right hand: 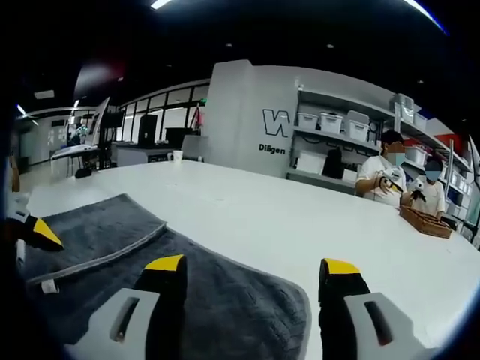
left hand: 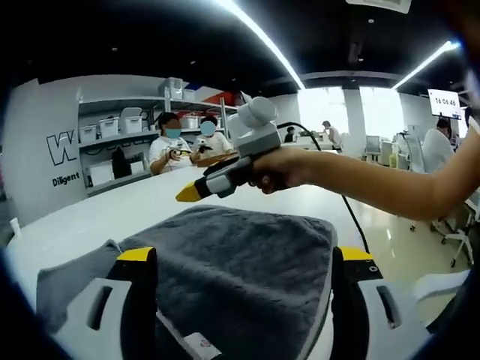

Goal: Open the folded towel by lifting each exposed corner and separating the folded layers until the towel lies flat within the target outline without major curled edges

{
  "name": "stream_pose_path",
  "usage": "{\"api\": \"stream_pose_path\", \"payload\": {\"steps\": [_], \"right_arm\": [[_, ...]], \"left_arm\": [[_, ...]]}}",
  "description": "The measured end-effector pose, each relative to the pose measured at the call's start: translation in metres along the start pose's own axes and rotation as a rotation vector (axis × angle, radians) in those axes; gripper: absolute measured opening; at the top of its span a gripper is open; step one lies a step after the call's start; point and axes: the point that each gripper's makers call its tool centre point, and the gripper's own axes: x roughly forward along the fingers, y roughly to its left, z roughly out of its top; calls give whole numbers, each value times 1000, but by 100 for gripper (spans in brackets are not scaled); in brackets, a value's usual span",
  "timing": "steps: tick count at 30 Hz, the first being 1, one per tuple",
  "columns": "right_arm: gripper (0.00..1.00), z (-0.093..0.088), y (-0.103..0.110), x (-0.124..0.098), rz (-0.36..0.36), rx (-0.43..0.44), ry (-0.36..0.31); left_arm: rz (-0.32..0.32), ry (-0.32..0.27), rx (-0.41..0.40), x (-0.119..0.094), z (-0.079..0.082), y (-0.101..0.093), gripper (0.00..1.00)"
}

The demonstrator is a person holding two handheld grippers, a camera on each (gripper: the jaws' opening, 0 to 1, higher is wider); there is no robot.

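Observation:
A dark grey towel [left hand: 240,262] lies folded on the white table [left hand: 112,214]. My left gripper [left hand: 244,255] is low over the towel's near part, its yellow-tipped jaws wide open with the cloth spread between them. A hand holds my right gripper [left hand: 189,193] above the towel's far edge, pointing left. In the right gripper view the towel [right hand: 225,300] shows a folded upper layer with a hemmed edge [right hand: 112,251] and a white label [right hand: 49,286]. My right gripper [right hand: 253,266] stands open above the cloth, holding nothing. The left gripper's yellow tip [right hand: 41,231] rests by the towel's left end.
Two people sit at the table's far side [right hand: 390,176] beside a brown basket [right hand: 427,222]. Shelves with white bins [right hand: 330,124] line the grey wall behind them. The right gripper's black cable [left hand: 352,217] hangs toward the table's right edge. Bare tabletop [right hand: 262,210] stretches beyond the towel.

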Motion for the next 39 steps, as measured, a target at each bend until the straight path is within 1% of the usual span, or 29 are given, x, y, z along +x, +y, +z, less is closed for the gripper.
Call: {"api": "stream_pose_path", "payload": {"steps": [2,6,9,15,19,24,30,31,35,39], "right_arm": [[69,1,7,1,13,2,-3],[68,3,17,4,32,-4,-2],[67,6,25,9,49,-7,-3],[66,11,45,18,83,-10,-9],[64,13,53,25,101,-13,-11],[63,17,65,32,124,-10,-17],[62,20,83,41,160,-13,-19],[61,20,85,43,163,-13,-18],[60,17,95,48,184,-14,-10],[59,16,104,54,198,-13,-3]], "left_arm": [[18,8,-2,-9,-4,7,93],[38,23,1,-18,-10,14,93],[61,50,8,-28,-20,21,92],[94,77,14,-43,-32,32,89],[115,82,-2,-49,-39,39,85],[135,106,3,-55,-46,43,82],[148,126,-17,-65,-56,48,69],[147,121,-36,-66,-56,48,67],[140,120,-45,-69,-57,46,59],[109,109,-64,-70,-56,38,45]]}}
